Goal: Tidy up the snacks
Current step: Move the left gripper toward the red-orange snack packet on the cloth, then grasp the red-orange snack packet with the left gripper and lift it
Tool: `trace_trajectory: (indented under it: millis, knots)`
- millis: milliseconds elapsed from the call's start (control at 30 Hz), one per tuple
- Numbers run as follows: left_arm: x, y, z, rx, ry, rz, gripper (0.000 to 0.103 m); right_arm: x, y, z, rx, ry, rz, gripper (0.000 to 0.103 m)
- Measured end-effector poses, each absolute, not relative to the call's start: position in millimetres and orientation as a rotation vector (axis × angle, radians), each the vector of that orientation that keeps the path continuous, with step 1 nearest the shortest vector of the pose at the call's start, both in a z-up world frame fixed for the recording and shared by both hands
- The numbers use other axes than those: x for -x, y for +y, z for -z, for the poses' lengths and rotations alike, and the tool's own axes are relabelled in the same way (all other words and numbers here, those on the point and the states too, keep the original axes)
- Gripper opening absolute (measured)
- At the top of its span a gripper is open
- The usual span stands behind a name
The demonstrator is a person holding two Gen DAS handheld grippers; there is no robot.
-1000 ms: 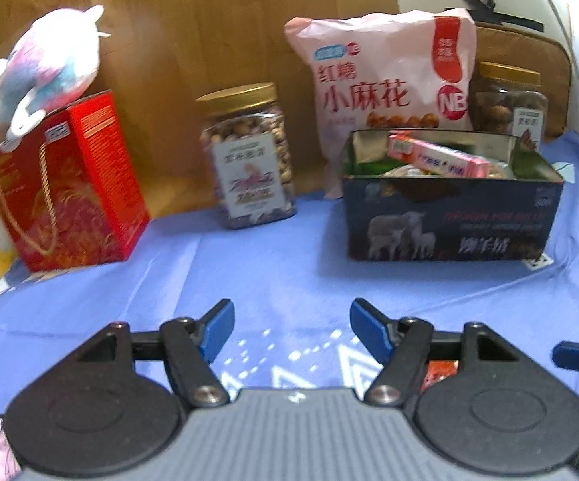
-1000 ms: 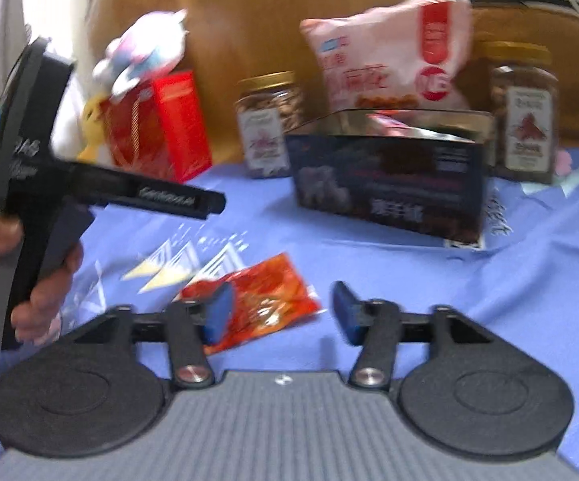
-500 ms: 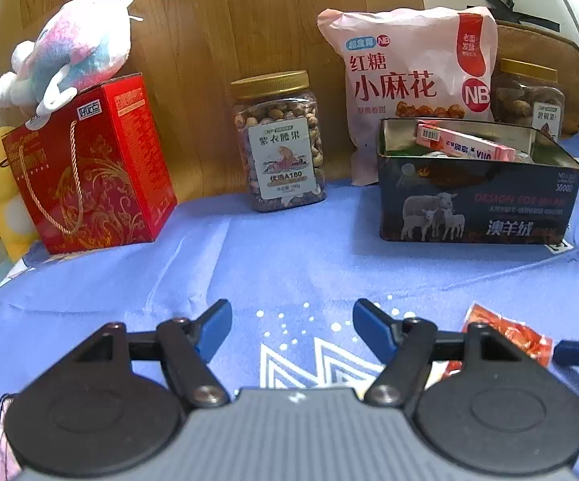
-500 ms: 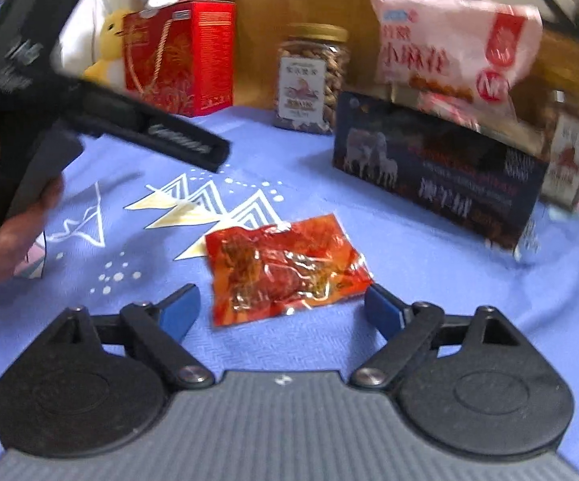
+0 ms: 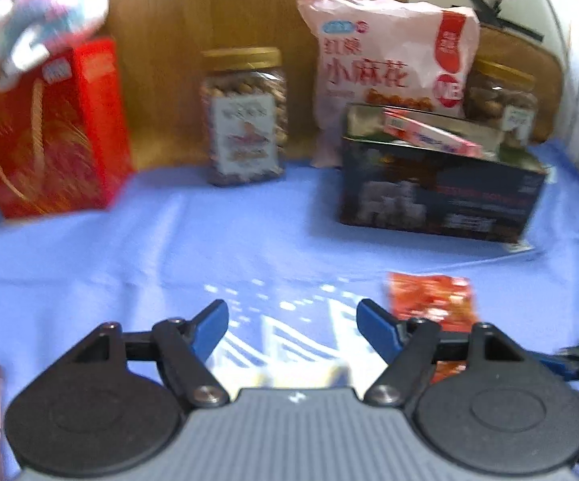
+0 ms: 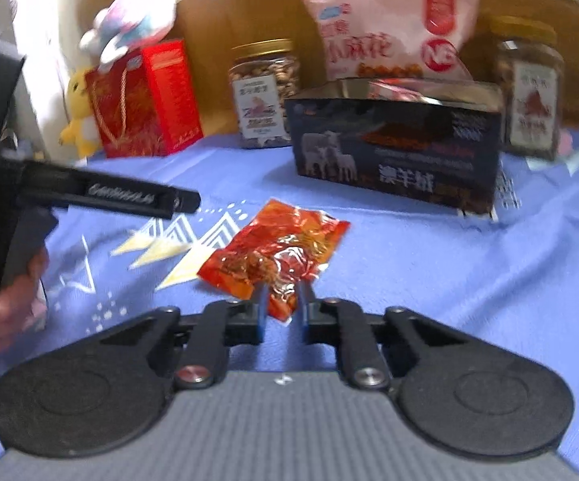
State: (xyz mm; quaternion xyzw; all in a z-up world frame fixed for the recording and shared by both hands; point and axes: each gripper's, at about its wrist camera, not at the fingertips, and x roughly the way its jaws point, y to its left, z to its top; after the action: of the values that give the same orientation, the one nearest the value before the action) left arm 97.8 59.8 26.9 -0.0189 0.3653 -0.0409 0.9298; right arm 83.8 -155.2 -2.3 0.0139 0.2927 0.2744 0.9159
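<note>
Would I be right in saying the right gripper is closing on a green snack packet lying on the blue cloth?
Not quite: the snack packet is red-orange, not green, as the right wrist view shows. The right gripper is indeed closing on its near corner over the blue cloth.

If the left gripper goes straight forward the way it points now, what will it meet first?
Most likely the blue tablecloth: the left gripper, jaws opening with nothing between them, tilts down at bare cloth. The red snack packet lies to the right of that line. The nut jar stands farther back; depth is uncertain.
</note>
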Motion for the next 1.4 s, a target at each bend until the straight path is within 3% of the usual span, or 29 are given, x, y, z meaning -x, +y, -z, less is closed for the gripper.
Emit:
trace_trajectory:
  millis: [233, 567, 600, 733, 867, 900, 967, 1067, 1267, 1333, 1400]
  knots:
    - [-115.5, 64.6, -12.6, 0.307, 0.885, 0.327, 0.074, -97.5, -173.0, 4.4, -0.190, 0.670, -0.615, 0.014]
    - [-122.6, 49.7, -8.9, 0.428, 0.908, 0.464, 0.070, -100.3, -178.8, 5.2, -0.247, 0.691, -0.640, 0.015]
    - [-123.4, 50.2, -9.2, 0.434, 0.904, 0.464, 0.068, -100.6, -179.4, 5.3, -0.248, 0.691, -0.641, 0.015]
    - [-122.8, 63.6, -13.7, 0.512, 0.876, 0.468, 0.043, -103.3, -182.4, 6.1, -0.271, 0.697, -0.647, 0.015]
    - [-123.0, 69.5, -20.1, 0.560, 0.858, 0.522, 0.019, -103.2, -184.2, 6.1, -0.296, 0.693, -0.670, 0.027]
    - [-123.2, 65.4, -19.9, 0.543, 0.862, 0.522, 0.019, -102.7, -183.9, 5.6, -0.297, 0.689, -0.682, 0.035]
    - [-123.5, 53.3, -16.6, 0.462, 0.888, 0.491, 0.019, -100.7, -180.8, 4.1, -0.279, 0.679, -0.694, 0.041]
    - [-122.8, 36.8, -7.2, 0.383, 0.906, 0.449, 0.023, -95.3, -175.4, 1.9, -0.225, 0.653, -0.673, 0.046]
    - [-126.1, 53.4, -10.3, 0.508, 0.911, 0.499, 0.017, -95.5, -174.3, 2.2, -0.209, 0.639, -0.653, 0.047]
    - [-124.3, 58.3, -12.1, 0.542, 0.905, 0.514, 0.017, -95.6, -177.9, 2.1, -0.230, 0.630, -0.639, 0.056]
    - [-124.1, 62.0, -13.9, 0.567, 0.900, 0.521, 0.017, -95.6, -180.7, 1.3, -0.245, 0.619, -0.622, 0.074]
